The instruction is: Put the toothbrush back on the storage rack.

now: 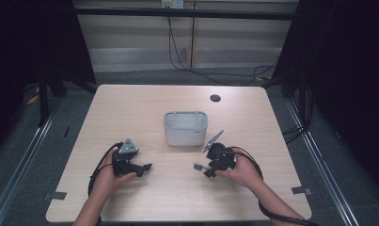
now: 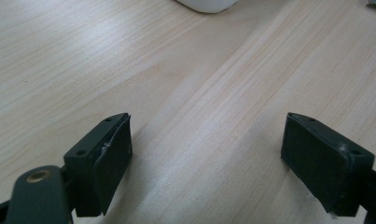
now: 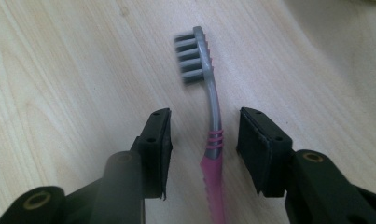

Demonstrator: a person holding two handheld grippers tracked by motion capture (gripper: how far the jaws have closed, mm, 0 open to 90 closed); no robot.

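High view showed both forearms coming in from the near edge of the pale wooden surface (image 1: pixel 130 108), each hand wrapped around the body of its tool. The left gripper (image 1: pixel 147 166) lay low near the wood, pointed toward the middle, with its grey three-cornered plate up. The right gripper (image 1: pixel 202 168) pointed the other way, toward the left one, its plate tilted upward, the wrist bent inward. A white container (image 1: pixel 185 128) stood on the surface beyond and between the two hands.

Right gripper view showed the toothbrush (image 3: pixel 213 140) lying flat on the wood between the jaws, grey bristled head pointing away, pink handle running back under the camera. The jaws stood partly apart on either side of the neck, a gap left on each side, so neither pad pressed on it. Left gripper view showed its jaws spread wide over bare wood.
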